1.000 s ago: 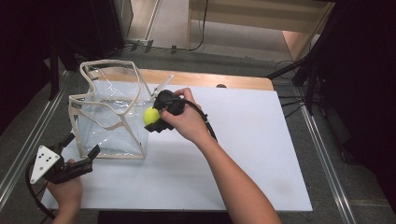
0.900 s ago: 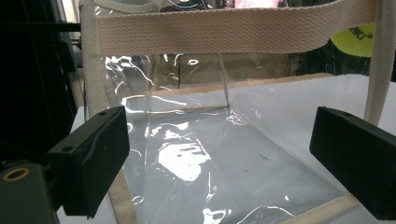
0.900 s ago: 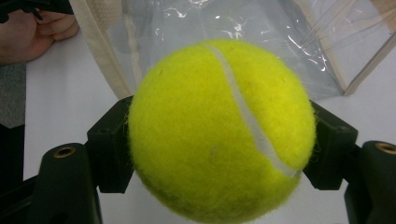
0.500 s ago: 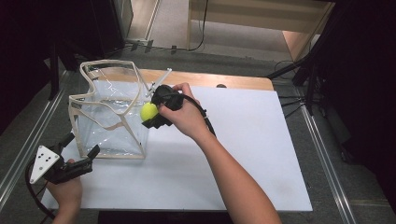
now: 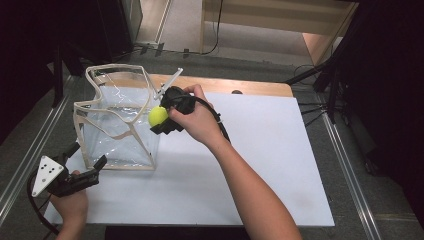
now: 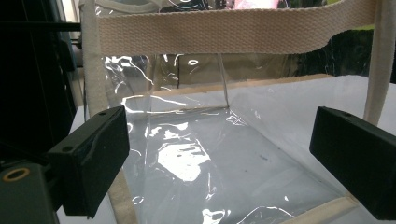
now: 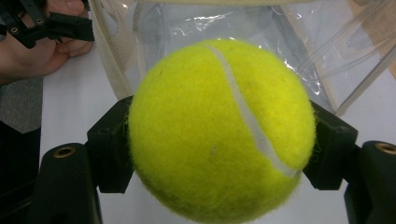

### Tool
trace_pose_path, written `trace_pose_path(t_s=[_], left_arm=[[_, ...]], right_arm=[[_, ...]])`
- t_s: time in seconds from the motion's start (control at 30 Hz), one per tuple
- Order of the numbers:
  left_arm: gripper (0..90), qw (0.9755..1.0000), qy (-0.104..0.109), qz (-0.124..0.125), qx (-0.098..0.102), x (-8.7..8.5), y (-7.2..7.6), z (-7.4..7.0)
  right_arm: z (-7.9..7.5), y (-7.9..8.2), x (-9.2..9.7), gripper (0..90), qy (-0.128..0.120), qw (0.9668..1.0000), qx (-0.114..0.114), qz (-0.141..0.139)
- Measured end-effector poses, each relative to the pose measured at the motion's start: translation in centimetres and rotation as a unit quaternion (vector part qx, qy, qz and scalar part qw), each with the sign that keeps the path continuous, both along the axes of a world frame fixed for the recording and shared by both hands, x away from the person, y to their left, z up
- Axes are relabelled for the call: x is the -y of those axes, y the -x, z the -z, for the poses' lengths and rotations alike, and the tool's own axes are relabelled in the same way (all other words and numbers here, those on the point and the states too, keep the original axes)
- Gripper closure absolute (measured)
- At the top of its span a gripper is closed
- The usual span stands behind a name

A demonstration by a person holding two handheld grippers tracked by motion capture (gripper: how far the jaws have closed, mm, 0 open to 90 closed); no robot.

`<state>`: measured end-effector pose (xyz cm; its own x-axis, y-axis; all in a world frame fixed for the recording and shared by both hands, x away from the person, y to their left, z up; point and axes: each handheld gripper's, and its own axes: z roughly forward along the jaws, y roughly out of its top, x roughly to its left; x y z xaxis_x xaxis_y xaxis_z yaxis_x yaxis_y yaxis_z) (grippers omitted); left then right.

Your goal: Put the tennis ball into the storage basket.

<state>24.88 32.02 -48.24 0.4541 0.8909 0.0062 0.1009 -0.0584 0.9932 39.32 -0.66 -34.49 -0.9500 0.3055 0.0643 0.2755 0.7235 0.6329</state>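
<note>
At right wall of clear bag (image 5: 120,140), near its top edge: found tennis ball (image 5: 158,116) clamped between both jaws of right gripper (image 5: 160,121), pressed on either flank, white seam turned toward the right gripper view. Compared with the second before: lifted slightly and nudged toward the bag, from beside the upper wall to about level with the cream-trimmed rim (image 5: 142,107). Small shift only; not yet over the opening, not yet inside. Could not tell from the high view whether touching the plastic or just beside it. Read as the carry nearing its end, with the drop into the bag judged the step in hand; more lift and a reach past the rim probably needed before letting go. Logged left gripper (image 5: 89,156) at near left corner of bag, low on white table (image 5: 260,165), jaws spread wide and holding nothing; unmoved over the same second. Seen along its own view: transparent front wall and webbing strap (image 6: 210,28) beyond the parted jaws, close but not gripped. Judged as standing by to steady the bag. Flagged risk: floppy walls and sagging rim, unsupported, likely to fold if struck by ball or jaws on the way in.
</note>
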Motion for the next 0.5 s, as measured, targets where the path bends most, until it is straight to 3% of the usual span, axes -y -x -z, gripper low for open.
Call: trace_pose_path(t_s=[0.5], left_arm=[[5.4, 1.0, 0.003, 0.001, 0.001, 0.0, 0.0, 0.0]], right_arm=[[-1.8, -0.2, -0.1, 23.7, -0.009, 0.9999, 0.009, -0.002]])
